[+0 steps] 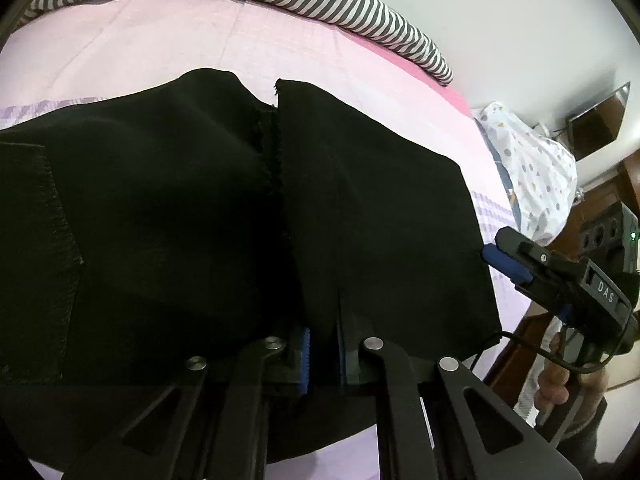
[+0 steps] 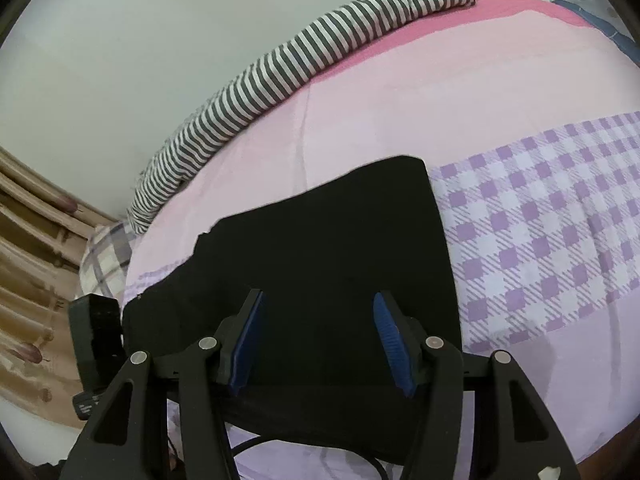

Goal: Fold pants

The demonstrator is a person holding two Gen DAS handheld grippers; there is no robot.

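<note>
Black pants lie spread on a pink bed sheet. A seam with frayed edges runs down their middle. My left gripper is shut on a fold of the pants at their near edge, with black cloth pinched between the blue pads. In the right wrist view the pants fill the middle. My right gripper hangs open just over their near part, and nothing is pressed between its blue pads. In the left wrist view one of the right gripper's fingers shows at the right edge of the pants.
A grey-and-white striped bolster runs along the far side of the bed by the wall. A purple checked band crosses the sheet. A dotted white pillow, wooden furniture and a person's hand are at the right.
</note>
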